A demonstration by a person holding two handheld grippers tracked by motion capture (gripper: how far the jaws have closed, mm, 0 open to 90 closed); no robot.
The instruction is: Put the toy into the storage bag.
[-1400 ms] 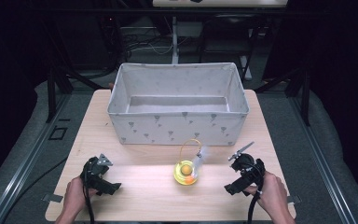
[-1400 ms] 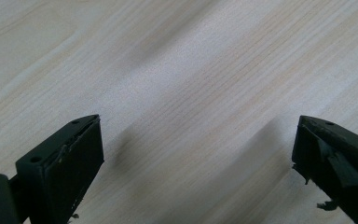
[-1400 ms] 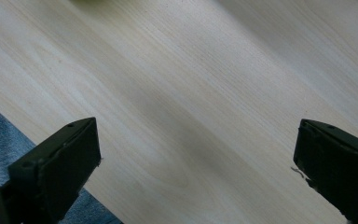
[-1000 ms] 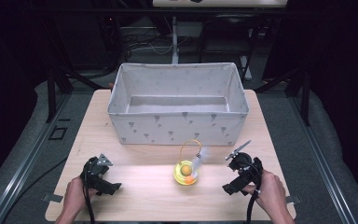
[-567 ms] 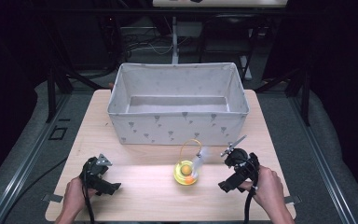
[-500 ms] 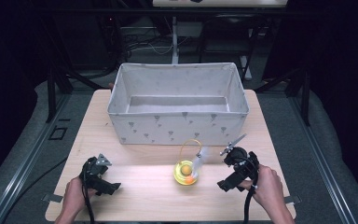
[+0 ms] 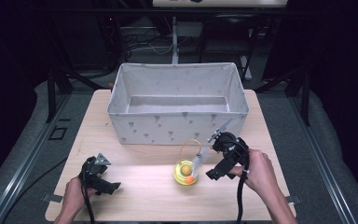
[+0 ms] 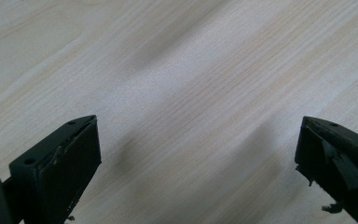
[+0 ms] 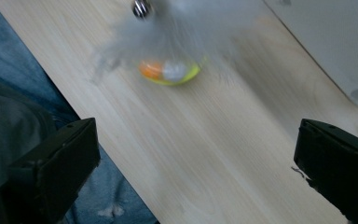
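Hands sat nearest me at the front edge of the desk (image 7: 135, 179), each gripping one tool. I had the left tool (image 7: 103, 185) well to the left of the yellow toy (image 7: 186, 173), low over bare wood; in the left gripper view its jaws stood wide apart with only wood grain between them. My right tool (image 7: 213, 174) sat just to the right of the toy, close beside it, though I could not tell whether it touched. In the right gripper view its jaws also stood wide apart and held nothing, with the toy (image 9: 170, 71) ahead of them, blurred, showing a yellow base, an orange piece, a pale ball and whitish fluff. From the high view the toy looked like a small yellow dish with an orange ball inside, a thin wire loop rising over it and a pale stick leaning toward the right tool. Beyond the toy stood the grey fabric bin (image 7: 177, 128), open-topped, its front wall just behind the toy.
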